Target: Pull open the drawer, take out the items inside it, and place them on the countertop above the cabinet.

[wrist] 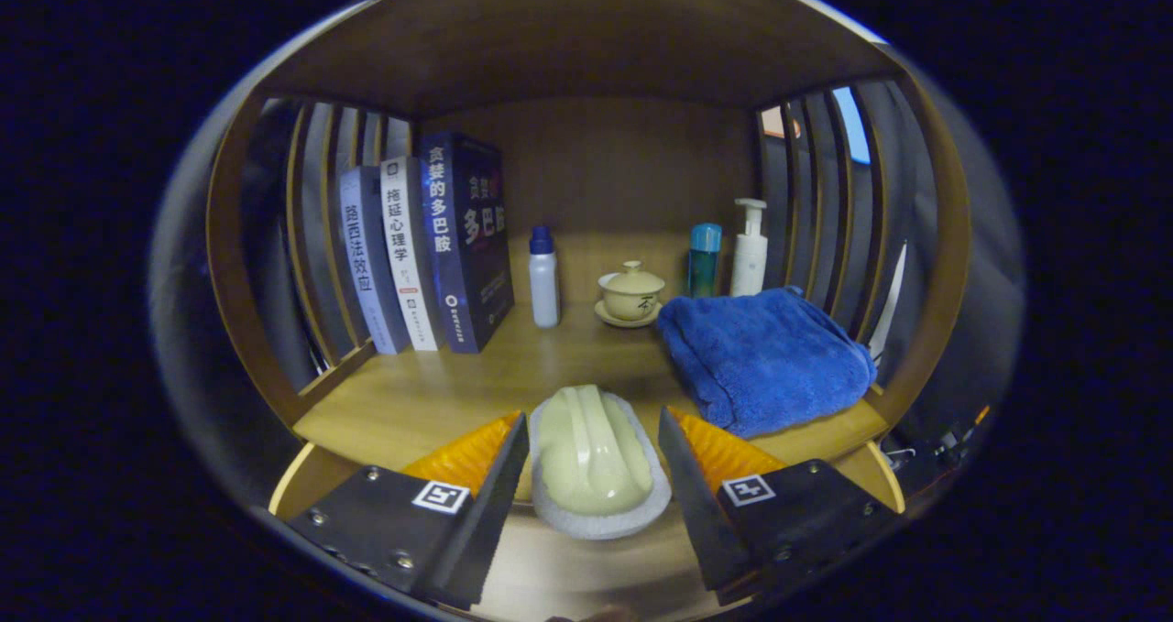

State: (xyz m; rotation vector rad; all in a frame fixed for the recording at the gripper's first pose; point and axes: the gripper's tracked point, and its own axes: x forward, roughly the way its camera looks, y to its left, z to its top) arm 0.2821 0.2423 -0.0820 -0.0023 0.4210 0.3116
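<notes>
1. Lower centre of the frame: gripper (593, 462) with jaws spread moderately wide, one finger on each side of a pale green scrub brush with a white foam base (596, 462).
2. Brush lying lengthwise between the jaws on the wooden tabletop (431, 393), ridged handle on top, far end pointing away toward the back panel.
3. Small gaps visible on both sides between the brush's white rim and the inner faces of the fingers; no pinch on it, though contact near the fingertips cannot be told for certain.
4. Right of centre, just beyond the right finger: folded blue towel (765, 356), thick and fluffy, resting on the tabletop against the slatted side wall (825, 201).
5. Centre, farther back: lidded cream teacup on a saucer (630, 294), just left of the towel's far corner.
6. Left of the teacup: small white bottle with a blue cap (543, 278), upright.
7. Right of the teacup, behind the towel: teal bottle (705, 259) and white pump bottle (750, 248), both upright, side by side near the back panel.
8. Left middle of the frame: three books (426, 246) standing upright, spines forward, leaning toward the left slatted wall.
9. Upper part of the frame: wooden shelf board (568, 45) spanning above everything.
</notes>
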